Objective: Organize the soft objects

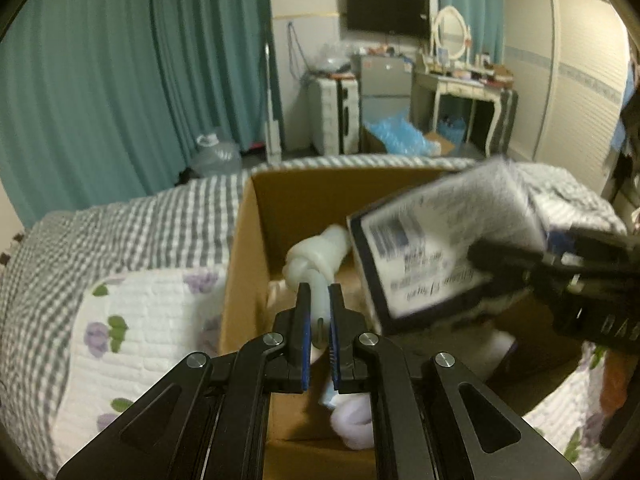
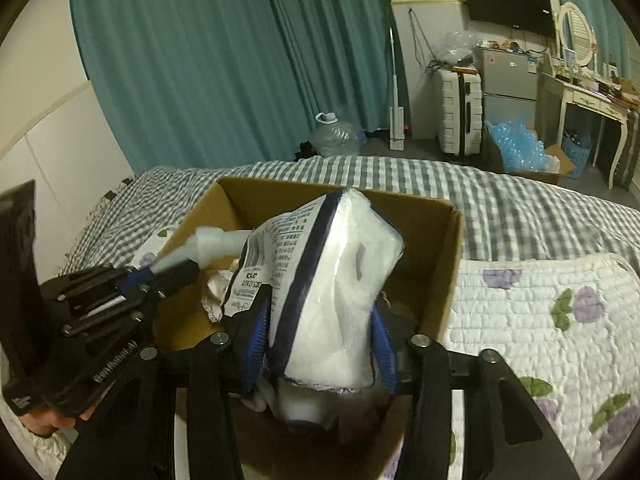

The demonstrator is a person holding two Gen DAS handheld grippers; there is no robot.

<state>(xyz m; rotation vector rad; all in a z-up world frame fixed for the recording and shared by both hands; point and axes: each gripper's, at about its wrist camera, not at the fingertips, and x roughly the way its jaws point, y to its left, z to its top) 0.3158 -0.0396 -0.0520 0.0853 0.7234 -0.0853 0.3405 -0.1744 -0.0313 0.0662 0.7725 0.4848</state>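
My left tongs (image 1: 320,292) are pinched almost shut on a knotted white cloth (image 1: 316,258) (pale, twisted like rope), held over the open cardboard box (image 1: 240,264) on the bed (image 1: 132,224). My right tongs (image 2: 318,320) are partly open around a soft white pack (image 2: 332,280) with dark blue edging and printed label; its blue pads press on both sides, above the same box.

A bed with a grey-and-white checked cover (image 2: 500,196) carries 1 open brown cardboard box (image 2: 436,248) and a white quilted blanket with purple flowers (image 2: 532,320).
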